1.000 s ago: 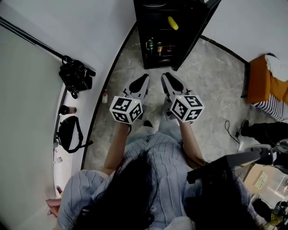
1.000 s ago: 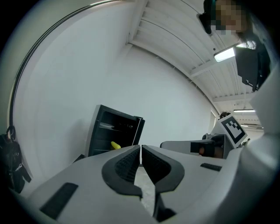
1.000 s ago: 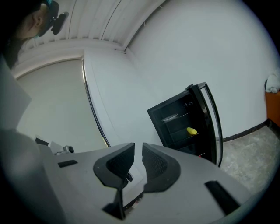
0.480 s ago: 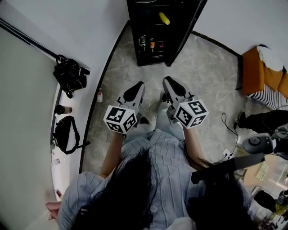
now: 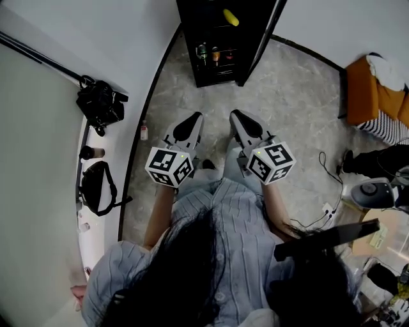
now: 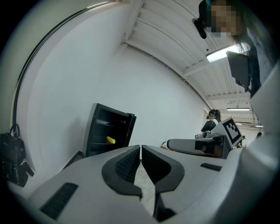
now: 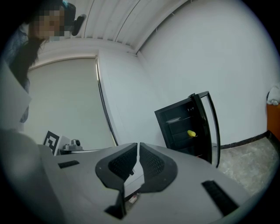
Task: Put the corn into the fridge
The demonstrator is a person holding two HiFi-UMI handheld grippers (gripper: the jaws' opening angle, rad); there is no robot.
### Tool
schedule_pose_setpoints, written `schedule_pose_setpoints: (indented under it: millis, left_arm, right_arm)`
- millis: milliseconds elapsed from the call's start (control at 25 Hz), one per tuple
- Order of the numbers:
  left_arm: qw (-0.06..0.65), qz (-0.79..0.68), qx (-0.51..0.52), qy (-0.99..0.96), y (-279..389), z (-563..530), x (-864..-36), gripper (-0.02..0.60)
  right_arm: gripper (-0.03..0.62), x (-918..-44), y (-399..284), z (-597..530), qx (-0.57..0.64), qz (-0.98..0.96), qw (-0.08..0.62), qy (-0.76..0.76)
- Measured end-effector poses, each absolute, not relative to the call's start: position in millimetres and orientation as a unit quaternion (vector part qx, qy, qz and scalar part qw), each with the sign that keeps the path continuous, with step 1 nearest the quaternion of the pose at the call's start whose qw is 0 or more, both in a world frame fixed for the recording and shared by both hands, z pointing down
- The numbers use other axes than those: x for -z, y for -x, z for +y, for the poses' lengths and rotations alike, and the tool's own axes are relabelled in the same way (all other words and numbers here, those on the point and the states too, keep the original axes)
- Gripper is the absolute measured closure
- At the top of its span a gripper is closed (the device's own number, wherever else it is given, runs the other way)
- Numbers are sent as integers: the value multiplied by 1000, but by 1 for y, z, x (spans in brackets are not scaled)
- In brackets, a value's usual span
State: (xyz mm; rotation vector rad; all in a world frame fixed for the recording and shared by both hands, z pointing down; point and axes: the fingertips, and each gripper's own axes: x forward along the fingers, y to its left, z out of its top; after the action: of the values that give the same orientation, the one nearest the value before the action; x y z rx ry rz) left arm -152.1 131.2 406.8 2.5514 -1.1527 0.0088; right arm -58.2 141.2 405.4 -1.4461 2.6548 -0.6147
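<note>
Left tool: jaws together, nothing between. Right tool: pads meeting too, empty. In head view both sit at frame centre, pointing toward fridge at top of frame, well apart from it. Fridge door open. Corn lies on upper shelf inside, top centre of frame, above bottles on lower shelf. Small yellow cob: judged light, stiff, rounded, likely to roll on shelf or twist between pads. If regrasp needed: take across middle, jaws square to long axis, moderate squeeze.
</note>
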Motion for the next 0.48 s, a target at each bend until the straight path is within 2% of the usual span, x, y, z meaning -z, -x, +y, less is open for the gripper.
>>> schedule_pose_setpoints:
  millis: [480]
  left_arm:
    - [163,-396,-12,-904,143,135,-407,561]
  right_arm:
    - [569,-410,63,143,194,865,10,463]
